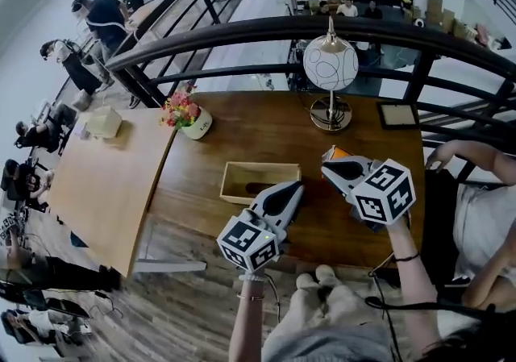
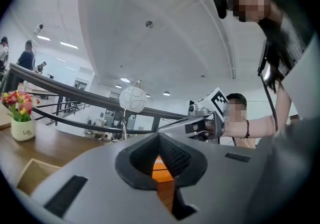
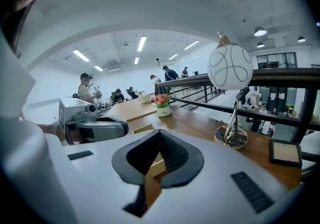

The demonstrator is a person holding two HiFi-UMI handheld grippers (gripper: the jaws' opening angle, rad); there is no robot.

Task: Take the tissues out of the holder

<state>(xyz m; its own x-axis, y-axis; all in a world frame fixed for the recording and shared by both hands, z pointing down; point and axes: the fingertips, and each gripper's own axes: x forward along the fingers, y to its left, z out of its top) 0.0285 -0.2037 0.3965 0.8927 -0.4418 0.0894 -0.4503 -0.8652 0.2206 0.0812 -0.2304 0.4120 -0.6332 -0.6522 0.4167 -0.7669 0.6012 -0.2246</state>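
We hold the left gripper [image 1: 292,189] and right gripper [image 1: 327,162], ribbed black jaws pressed together empty, beside the rectangular wooden holder [image 1: 238,179].

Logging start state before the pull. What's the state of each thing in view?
left gripper: shut, nothing between its jaws.
right gripper: shut, nothing between its jaws.
holder: upright on the table, open at the top; no tissues visible from the head view.
flower pot: upright.
lamp: upright; cannot tell whether it is lit.
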